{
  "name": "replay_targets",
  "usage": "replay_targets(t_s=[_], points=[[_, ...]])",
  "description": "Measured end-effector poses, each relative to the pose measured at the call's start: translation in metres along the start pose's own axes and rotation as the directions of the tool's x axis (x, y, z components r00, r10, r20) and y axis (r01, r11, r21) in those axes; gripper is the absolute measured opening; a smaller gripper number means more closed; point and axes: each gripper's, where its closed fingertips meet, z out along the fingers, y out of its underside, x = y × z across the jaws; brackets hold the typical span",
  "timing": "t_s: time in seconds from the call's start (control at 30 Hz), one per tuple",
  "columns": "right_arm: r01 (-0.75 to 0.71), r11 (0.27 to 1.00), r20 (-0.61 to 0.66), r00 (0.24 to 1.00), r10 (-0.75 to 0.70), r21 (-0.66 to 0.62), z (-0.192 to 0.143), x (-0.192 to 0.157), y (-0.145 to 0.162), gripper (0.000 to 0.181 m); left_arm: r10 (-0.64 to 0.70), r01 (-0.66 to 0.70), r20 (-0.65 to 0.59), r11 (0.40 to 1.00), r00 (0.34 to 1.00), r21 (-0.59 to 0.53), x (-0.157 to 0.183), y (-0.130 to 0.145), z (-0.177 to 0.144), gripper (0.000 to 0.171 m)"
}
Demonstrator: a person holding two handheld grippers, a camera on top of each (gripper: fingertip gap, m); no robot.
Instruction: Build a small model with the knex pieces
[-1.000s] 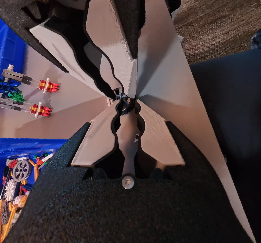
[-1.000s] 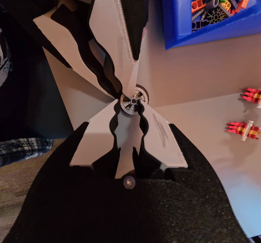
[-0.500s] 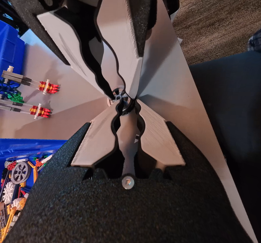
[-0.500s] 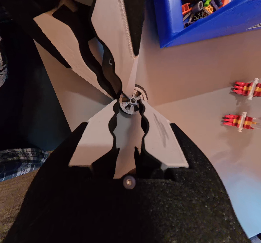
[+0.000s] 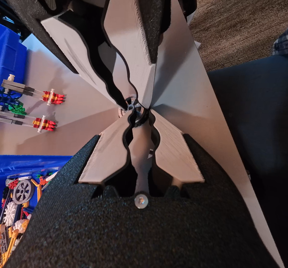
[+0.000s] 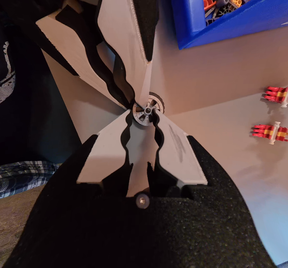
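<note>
The worktop [image 6: 202,76] is seen as smooth and matt. The wheel [image 6: 145,112] is finished in shiny grey plastic with a ribbed black tyre. The bin [image 6: 233,25] is glossy plastic, the carpet [image 5: 233,19] rough and woven.

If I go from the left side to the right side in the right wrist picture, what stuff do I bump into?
Dark clothing with a pale print → grey toy wheel gripped where the right gripper and left gripper meet → blue bin of building pieces → red and yellow toy pieces on the white table.
</note>
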Motion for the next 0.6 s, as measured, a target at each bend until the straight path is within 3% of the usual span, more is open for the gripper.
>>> replay_targets(t_s=[0.6], points=[[0.085,0.994,0.041,0.996,-0.082,-0.063,0.0004,-0.002,-0.0006,0.022,-0.008,0.008,-0.014,1.0,1.0,0.002,0.0009,0.0002,0.0004,0.014]])
